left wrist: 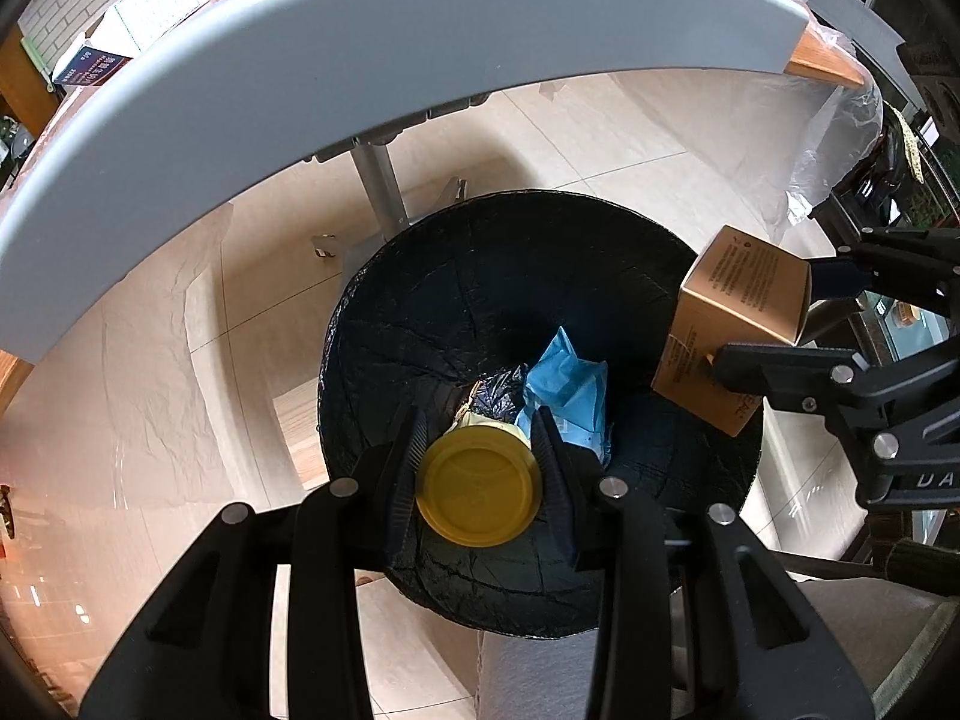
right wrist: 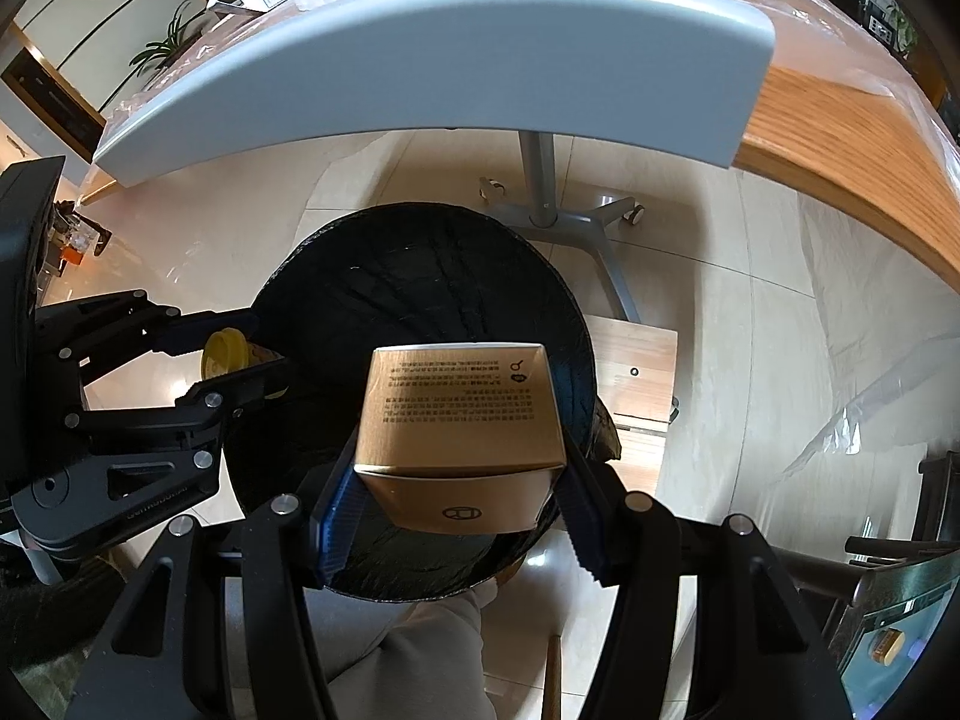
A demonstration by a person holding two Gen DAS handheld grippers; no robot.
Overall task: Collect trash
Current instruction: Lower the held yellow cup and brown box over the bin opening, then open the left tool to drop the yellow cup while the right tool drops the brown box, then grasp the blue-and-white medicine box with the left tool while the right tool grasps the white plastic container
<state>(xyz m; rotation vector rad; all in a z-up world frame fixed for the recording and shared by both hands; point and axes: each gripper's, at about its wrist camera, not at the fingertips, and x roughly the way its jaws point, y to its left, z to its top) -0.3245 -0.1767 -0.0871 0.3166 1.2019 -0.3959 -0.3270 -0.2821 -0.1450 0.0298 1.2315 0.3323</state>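
Note:
A round bin lined with a black bag (left wrist: 600, 276) (right wrist: 420, 276) stands on the floor below both grippers. Inside lie a blue wrapper (left wrist: 567, 384) and other scraps. My left gripper (left wrist: 480, 468) is shut on a yellow-lidded cup (left wrist: 477, 489), held over the bin's near side; it also shows at the left of the right wrist view (right wrist: 225, 354). My right gripper (right wrist: 459, 498) is shut on a gold cardboard box (right wrist: 459, 420), held over the bin; the box shows at the right in the left wrist view (left wrist: 738, 318).
A grey table edge (left wrist: 360, 60) (right wrist: 456, 60) on a wheeled grey stand (right wrist: 543, 180) overhangs the far side of the bin. A wooden tabletop under clear plastic (right wrist: 840, 138) lies to the right. A small wooden stool (right wrist: 636, 372) stands beside the bin. The floor is pale tile.

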